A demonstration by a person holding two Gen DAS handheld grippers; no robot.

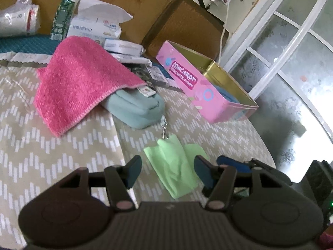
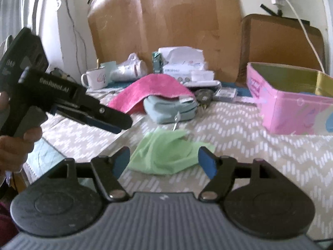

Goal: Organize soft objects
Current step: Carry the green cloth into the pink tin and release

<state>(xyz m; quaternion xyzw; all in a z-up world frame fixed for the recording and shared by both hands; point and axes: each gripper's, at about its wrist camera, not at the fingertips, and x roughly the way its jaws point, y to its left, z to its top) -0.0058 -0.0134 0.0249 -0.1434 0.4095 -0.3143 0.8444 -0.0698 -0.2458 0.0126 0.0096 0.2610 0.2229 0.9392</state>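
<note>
A crumpled light green cloth (image 1: pixel 173 166) lies on the patterned tablecloth, also in the right wrist view (image 2: pixel 166 153). My left gripper (image 1: pixel 167 171) is open, its jaws on either side of the cloth's near part. My right gripper (image 2: pixel 164 162) is open just short of the same cloth. A pink towel (image 1: pixel 83 83) drapes over a teal pouch (image 1: pixel 138 109); both show in the right wrist view, the towel (image 2: pixel 154 88) over the pouch (image 2: pixel 169 109). The left gripper's body (image 2: pixel 62 102) shows at the left of the right wrist view.
An open pink tin box (image 1: pixel 206 89) stands at the table's right, also in the right wrist view (image 2: pixel 291 102). Tissue packs (image 1: pixel 93 29), a green carton (image 1: pixel 61 18), a white mug (image 2: pixel 96 80) and small boxes crowd the back. The table edge (image 1: pixel 264 145) drops off at right.
</note>
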